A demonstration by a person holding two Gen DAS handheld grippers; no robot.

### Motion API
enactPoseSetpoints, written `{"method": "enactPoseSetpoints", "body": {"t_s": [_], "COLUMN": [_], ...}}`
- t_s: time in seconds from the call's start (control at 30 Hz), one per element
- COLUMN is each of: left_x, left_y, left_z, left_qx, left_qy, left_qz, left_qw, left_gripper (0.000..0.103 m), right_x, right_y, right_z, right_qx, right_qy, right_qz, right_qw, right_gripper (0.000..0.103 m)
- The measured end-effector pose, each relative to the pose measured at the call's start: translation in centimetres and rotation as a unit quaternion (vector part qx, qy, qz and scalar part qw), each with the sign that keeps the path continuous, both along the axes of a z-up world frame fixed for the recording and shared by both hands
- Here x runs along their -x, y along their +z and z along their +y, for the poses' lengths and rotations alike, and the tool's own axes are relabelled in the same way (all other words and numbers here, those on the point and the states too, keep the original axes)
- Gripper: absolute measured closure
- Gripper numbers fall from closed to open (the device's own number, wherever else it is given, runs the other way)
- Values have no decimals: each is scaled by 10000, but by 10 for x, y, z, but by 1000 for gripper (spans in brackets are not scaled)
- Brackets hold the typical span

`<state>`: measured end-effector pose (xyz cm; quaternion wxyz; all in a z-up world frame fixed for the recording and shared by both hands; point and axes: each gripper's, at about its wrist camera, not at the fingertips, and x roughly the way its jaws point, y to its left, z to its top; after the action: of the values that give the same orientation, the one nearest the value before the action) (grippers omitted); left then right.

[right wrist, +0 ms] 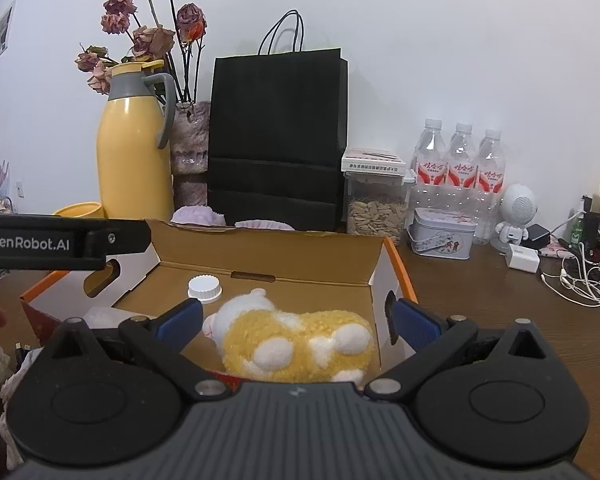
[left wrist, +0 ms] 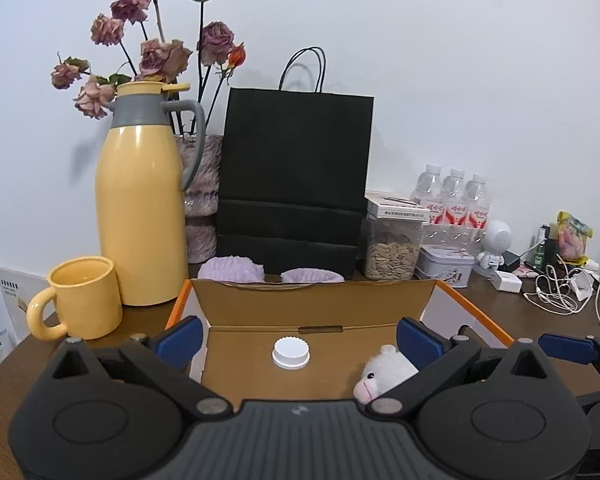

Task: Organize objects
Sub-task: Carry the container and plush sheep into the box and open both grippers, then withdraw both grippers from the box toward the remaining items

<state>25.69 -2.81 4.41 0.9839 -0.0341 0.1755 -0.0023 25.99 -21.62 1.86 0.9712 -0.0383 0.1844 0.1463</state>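
So: open cardboard box [right wrist: 268, 264] w/ orange-edged white sides sits near the desk's front edge, flaps up. Inside lies a plush toy [right wrist: 296, 340], yellow fuzzy body w/ white patches, white head pointing toward the box's left side; in the left wrist view only its white head pokes out. A white ribbed bottle cap [left wrist: 291, 353] rests on the box floor just beside the toy's head, toward the back.

Right gripper [right wrist: 296, 320] is spread wide, blue pads either side of the toy, not clearly touching it. Left gripper [left wrist: 300, 338] is also spread, hovering over the box w/ nothing between its pads; its black body, marked GenRobot.AI, cuts across the left of the right wrist view and hides part of the box's left wall.

Behind the box: two lilac fluffy items [left wrist: 231, 269], half hidden by the back flap, can't tell what they are. Further back along the wall edge: yellow thermos [left wrist: 140, 208] w/ grey handle, yellow mug [left wrist: 82, 300] at its left, furry vase of dried roses [left wrist: 202, 200], black paper bag [left wrist: 296, 176]. To the right: clear jar of seeds [left wrist: 392, 248], small tin [left wrist: 444, 268], three water bottles [right wrist: 460, 160], white robot figure [right wrist: 516, 212], charger & tangled white cables [right wrist: 580, 280] toward the desk's right edge. A hand is cut off at the left edge of the right wrist view.
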Motion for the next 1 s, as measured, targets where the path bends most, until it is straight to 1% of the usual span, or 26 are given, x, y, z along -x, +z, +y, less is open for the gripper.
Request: {"method": "enactPoseSetpoints", "body": {"t_s": [0.47, 0.77, 1.0], "left_x": [44, 76, 99], "left_y": [5, 4, 0], "left_z": [7, 23, 46], "left_qx": [22, -69, -126], "left_qy": [-99, -46, 79], "left_qz": [-102, 83, 271], "left_qw": [9999, 9999, 9995], "left_gripper": [0, 0, 0], "right_x": [36, 69, 97], "right_y": [1, -1, -10], "right_z": [-1, 1, -3], "right_qx": [59, 92, 228], "right_qy": [-33, -63, -121], "right_qz": [31, 92, 255], "right_qw": [10000, 9999, 9993], "right_gripper": [0, 0, 0]}}
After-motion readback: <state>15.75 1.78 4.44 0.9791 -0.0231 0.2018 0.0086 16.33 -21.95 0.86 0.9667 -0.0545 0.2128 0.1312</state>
